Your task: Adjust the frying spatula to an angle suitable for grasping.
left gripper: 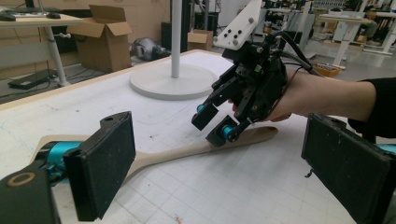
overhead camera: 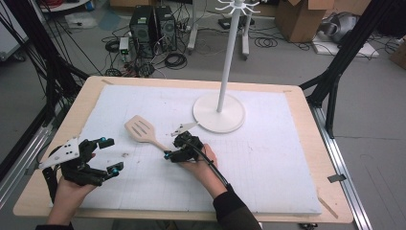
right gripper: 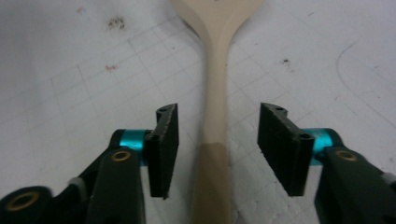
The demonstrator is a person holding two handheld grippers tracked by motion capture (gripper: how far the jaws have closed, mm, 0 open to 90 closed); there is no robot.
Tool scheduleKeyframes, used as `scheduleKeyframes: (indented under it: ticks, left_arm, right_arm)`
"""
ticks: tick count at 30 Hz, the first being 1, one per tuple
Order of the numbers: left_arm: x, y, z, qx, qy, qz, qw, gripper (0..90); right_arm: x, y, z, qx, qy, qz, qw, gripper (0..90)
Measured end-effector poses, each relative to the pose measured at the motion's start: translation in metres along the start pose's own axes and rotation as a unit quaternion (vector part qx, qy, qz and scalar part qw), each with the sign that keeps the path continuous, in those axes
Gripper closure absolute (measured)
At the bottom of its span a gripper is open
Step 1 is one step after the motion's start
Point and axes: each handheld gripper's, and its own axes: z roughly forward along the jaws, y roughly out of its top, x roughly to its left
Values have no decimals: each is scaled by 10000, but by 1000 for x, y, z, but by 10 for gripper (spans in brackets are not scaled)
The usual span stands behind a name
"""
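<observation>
Left gripper [overhead camera: 109,155] idles with jaws spread, holding nothing; right gripper [overhead camera: 167,154] straddles the wooden slotted spatula [overhead camera: 143,131] lying flat on the mat, pads not touching. Light, stiff, smooth: I'd pinch mid-handle.

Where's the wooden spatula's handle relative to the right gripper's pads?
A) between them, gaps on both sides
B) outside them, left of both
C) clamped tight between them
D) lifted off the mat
A: in the right gripper view the wooden spatula handle runs up the middle of the right gripper, with white mat showing between it and each pad, so the pads don't press it.
</observation>
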Motion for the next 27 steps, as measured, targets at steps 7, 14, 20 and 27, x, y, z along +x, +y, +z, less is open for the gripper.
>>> scheduleKeyframes:
  ticks: [7, 14, 20, 27]
  left_arm:
    - [0, 0, 0, 1, 14, 0, 10000, 102]
    - [1, -1, 0, 44, 25, -4, 10000, 103]
    - [0, -1, 1, 50, 17, -26, 10000, 103]
    - [0, -1, 2, 66, 12, -9, 10000, 103]
  right_arm:
    - [3, -1, 5, 373, -58, -76, 9993, 587]
    - [2, 4, 6, 669, -126, -166, 9975, 619]
    - [3, 17, 11, 1164, -157, -154, 9930, 636]
    - [5, 20, 12, 1266, -87, -338, 9913, 736]
